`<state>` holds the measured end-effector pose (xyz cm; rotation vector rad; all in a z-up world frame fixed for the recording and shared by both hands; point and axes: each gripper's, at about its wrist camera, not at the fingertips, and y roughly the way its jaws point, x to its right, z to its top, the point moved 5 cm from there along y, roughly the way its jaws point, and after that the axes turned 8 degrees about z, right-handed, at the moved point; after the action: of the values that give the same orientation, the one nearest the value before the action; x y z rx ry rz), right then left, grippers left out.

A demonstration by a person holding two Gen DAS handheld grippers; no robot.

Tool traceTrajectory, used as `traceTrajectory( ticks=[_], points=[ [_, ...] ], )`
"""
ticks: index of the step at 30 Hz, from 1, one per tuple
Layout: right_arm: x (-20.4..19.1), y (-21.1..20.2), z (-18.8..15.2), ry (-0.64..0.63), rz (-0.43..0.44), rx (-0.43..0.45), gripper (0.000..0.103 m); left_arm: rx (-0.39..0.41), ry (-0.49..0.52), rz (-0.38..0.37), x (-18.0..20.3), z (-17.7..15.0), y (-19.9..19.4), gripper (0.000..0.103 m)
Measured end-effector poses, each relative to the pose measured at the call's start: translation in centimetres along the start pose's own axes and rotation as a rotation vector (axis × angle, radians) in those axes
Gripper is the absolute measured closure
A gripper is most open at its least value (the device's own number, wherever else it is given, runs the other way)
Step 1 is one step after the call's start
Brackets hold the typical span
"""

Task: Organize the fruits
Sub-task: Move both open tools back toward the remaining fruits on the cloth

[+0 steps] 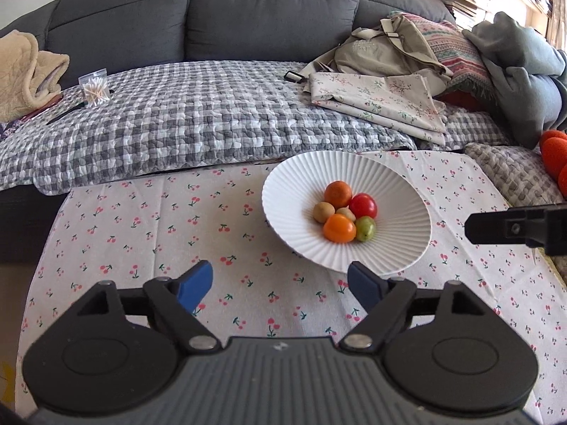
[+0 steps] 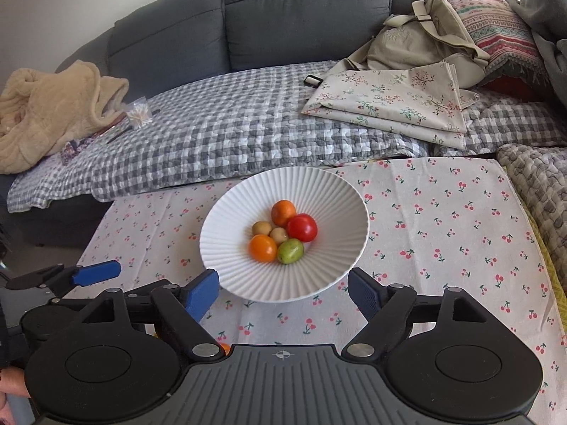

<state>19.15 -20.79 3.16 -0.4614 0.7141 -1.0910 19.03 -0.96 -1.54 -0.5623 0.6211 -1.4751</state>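
Observation:
A white ribbed bowl point(image 1: 294, 191) point(image 2: 230, 219) stands on a cherry-print cloth. It holds several fruits: a red tomato point(image 1: 363, 205) point(image 2: 302, 227), two orange fruits point(image 1: 338, 193) point(image 1: 339, 228) point(image 2: 283, 211) point(image 2: 262, 248), a green one point(image 1: 365, 228) point(image 2: 290, 251) and two small tan ones point(image 1: 324, 211) point(image 2: 262, 228). My left gripper point(image 1: 280, 287) is open and empty, in front of the bowl and to its left. My right gripper point(image 2: 283, 292) is open and empty, just in front of the bowl's near rim. The left gripper's blue fingers point(image 2: 95, 272) show at left in the right wrist view.
A grey sofa with a checked quilt point(image 1: 195, 124) lies behind the table. On it are folded floral cloth point(image 1: 382, 102), a beige bag point(image 1: 382, 49), a beige blanket point(image 2: 53, 113) and a cotton-swab bag point(image 1: 94, 88). Orange-red objects point(image 1: 554, 152) sit at the far right.

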Motion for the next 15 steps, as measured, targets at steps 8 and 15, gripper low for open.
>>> traceTrajectory(
  ticks=[8,15],
  points=[
    [-2.1,-2.6,-1.9,-0.023,0.028,-0.001,0.005,-0.047,-0.042,0.051,-1.7,-1.9,-1.6,0.001],
    [-4.6,-3.1,-3.4,-0.071,0.053,0.001,0.003,-0.059,-0.076,0.091,-3.2,-3.3,-2.7,0.001]
  ],
)
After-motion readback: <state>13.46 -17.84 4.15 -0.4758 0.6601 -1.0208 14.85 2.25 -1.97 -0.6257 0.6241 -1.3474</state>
